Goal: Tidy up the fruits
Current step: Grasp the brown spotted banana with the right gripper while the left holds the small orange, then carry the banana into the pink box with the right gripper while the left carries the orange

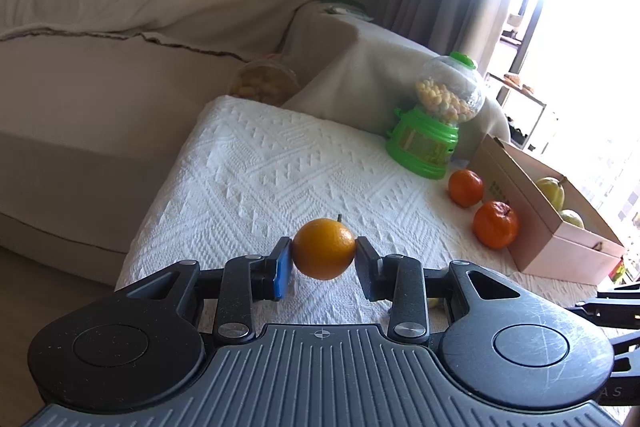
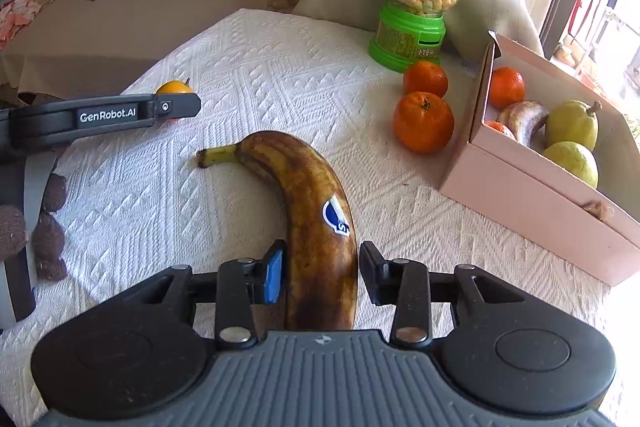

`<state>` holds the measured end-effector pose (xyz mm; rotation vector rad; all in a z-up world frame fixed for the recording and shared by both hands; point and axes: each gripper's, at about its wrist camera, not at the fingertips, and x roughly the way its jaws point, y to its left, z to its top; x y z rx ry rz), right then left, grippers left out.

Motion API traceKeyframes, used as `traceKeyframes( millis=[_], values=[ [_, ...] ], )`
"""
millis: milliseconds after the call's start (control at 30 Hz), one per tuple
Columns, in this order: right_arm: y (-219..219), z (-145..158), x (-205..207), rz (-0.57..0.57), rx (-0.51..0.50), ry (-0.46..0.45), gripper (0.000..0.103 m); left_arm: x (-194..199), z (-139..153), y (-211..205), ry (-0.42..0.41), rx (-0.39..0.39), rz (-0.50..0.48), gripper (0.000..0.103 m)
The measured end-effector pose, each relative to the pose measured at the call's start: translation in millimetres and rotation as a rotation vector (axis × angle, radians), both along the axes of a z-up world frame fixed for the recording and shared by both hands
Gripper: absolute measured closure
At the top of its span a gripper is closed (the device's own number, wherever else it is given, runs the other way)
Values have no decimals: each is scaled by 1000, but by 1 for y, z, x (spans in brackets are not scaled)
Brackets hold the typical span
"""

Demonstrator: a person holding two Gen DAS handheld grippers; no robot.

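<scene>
My left gripper (image 1: 324,251) is shut on a small orange (image 1: 323,247) with a short stem, held just above the white textured cloth (image 1: 256,179). The same orange (image 2: 174,87) peeps over that gripper's finger (image 2: 168,107) in the right wrist view. A brown, overripe banana (image 2: 304,183) with a blue sticker lies on the cloth, stem to the left. My right gripper (image 2: 323,257) is shut on its near end. Two tangerines (image 2: 423,121) (image 2: 425,78) sit beside an open pink box (image 2: 520,195), which holds two green-yellow fruits, a dark banana and tangerines.
A green candy dispenser (image 2: 412,27) with a clear globe stands behind the tangerines. A hand in a brown knitted glove (image 2: 48,227) shows at the left edge. A covered sofa (image 1: 100,67) runs behind the table, and a bright window lies to the right.
</scene>
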<state>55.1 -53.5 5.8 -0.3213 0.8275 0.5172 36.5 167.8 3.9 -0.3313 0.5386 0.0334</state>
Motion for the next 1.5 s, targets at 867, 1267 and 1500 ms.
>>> traceKeyframes(
  millis=[867, 1267, 1500],
  values=[
    [-155, -4, -44, -191, 120, -6, 67, -27, 8, -158, 153, 144, -484, 64],
    [-162, -13, -43, -188, 155, -72, 64, -19, 11, -178, 186, 234, -493, 64],
    [-176, -3, -47, -195, 238, -84, 67, -11, 23, -178, 150, 201, -494, 65]
  ],
)
